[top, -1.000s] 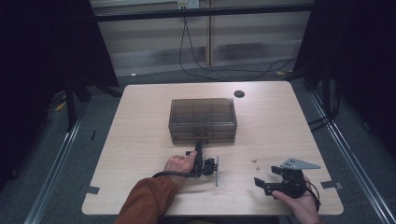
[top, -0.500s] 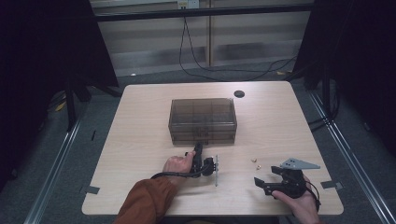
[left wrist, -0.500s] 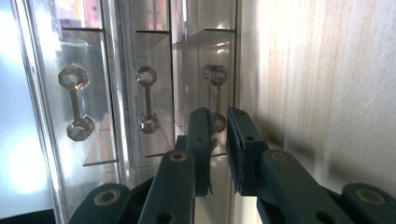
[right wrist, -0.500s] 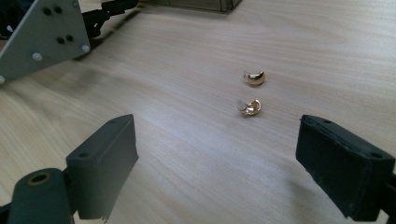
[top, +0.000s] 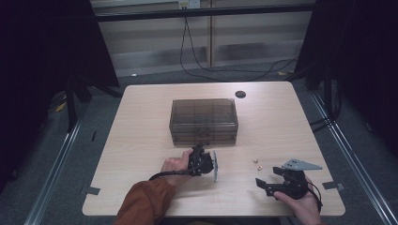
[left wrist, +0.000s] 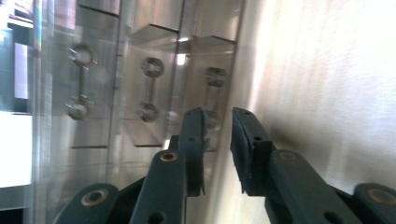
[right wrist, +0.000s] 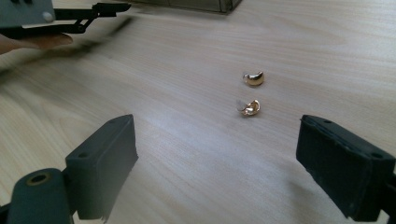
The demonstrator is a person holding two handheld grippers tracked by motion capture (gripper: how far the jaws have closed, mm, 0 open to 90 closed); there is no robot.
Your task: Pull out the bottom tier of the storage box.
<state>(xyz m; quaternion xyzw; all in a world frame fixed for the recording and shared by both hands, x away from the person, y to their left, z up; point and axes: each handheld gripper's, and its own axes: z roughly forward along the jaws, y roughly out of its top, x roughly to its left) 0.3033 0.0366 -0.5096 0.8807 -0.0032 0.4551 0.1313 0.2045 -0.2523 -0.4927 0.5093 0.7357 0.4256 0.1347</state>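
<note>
The left gripper [top: 202, 151] sits at the front edge of the smoky clear box [top: 203, 121] in the middle of the worktop [top: 141, 140]. In the left gripper view its fingers [left wrist: 194, 140] stand nearly closed, a narrow gap between the pads and nothing visibly in it — the box wall [left wrist: 116, 70] is right ahead. The right gripper [top: 263, 182] rests near the front right corner, fingers [right wrist: 105, 163] wide open and empty. Two small gold earrings [right wrist: 251, 93] lie on the wood just ahead of it — near each other, well apart from the box.
</note>
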